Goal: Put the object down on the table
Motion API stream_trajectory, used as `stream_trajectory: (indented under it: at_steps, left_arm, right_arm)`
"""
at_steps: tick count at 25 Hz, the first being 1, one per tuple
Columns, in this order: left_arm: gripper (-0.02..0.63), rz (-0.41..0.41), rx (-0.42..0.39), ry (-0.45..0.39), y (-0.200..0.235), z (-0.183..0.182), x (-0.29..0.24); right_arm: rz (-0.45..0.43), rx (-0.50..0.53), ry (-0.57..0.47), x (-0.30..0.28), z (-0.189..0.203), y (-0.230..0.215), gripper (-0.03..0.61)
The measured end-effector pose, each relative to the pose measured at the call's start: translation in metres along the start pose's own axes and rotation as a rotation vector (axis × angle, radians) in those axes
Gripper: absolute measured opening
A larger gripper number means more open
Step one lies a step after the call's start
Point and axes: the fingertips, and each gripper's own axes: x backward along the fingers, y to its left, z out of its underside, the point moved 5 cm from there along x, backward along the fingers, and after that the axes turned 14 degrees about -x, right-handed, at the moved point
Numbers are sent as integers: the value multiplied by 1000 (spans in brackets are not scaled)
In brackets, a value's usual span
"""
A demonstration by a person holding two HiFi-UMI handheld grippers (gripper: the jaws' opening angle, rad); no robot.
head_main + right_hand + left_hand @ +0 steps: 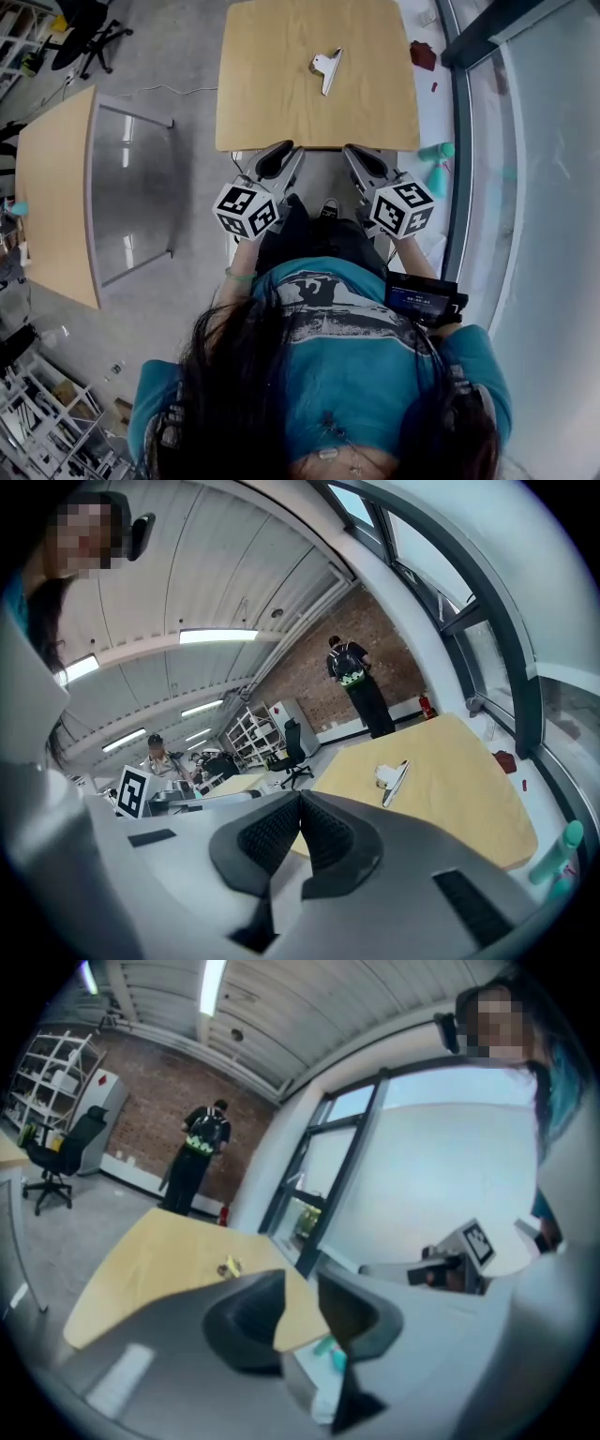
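Clip (pixel 326 67): silver metal; lies flat on the wooden table (pixel 272 112), in its far half, near the middle; well apart from both tools
Left tongs (pixel 281 156): held just short of the table's near edge, close to the person's body; jaws partly apart with a narrow gap, nothing between them
Right tongs (pixel 359 157): beside the left pair, also short of the near edge; jaws closed tip to tip, holding nothing
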Motion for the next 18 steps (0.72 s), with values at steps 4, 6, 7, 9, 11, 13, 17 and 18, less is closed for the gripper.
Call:
stream_trajectory:
  at_steps: [4, 6, 7, 9, 11, 13, 17, 18]
  left_arm:
    - [110, 5, 6, 50, 25, 1, -23]
    - [112, 14, 10, 70, 38, 1, -34]
    - [114, 21, 12, 77, 45, 1, -41]
    - [121, 38, 18, 90, 59, 2, -59]
    - [123, 58, 27, 105, 70, 3, -79]
    - [126, 78, 29, 126, 82, 5, -100]
    - [141, 109, 5, 189, 115, 16, -150]
    - [146, 117, -1, 209, 126, 21, -164]
  right_arm:
    - [18, -24, 10, -12, -11, -15, 9]
    - [32, -34, 11, -16, -16, -20, 8]
    - [41, -37, 9, -19, -19, -23, 8]
    - [60, -41, 5, -27, -27, -31, 9]
    - [78, -47, 2, -34, -35, -40, 8]
    - [88, -51, 4, -42, -44, -49, 9]
    - [108, -58, 3, -66, -60, -70, 8]
    - [113, -64, 0, -74, -63, -77, 8]
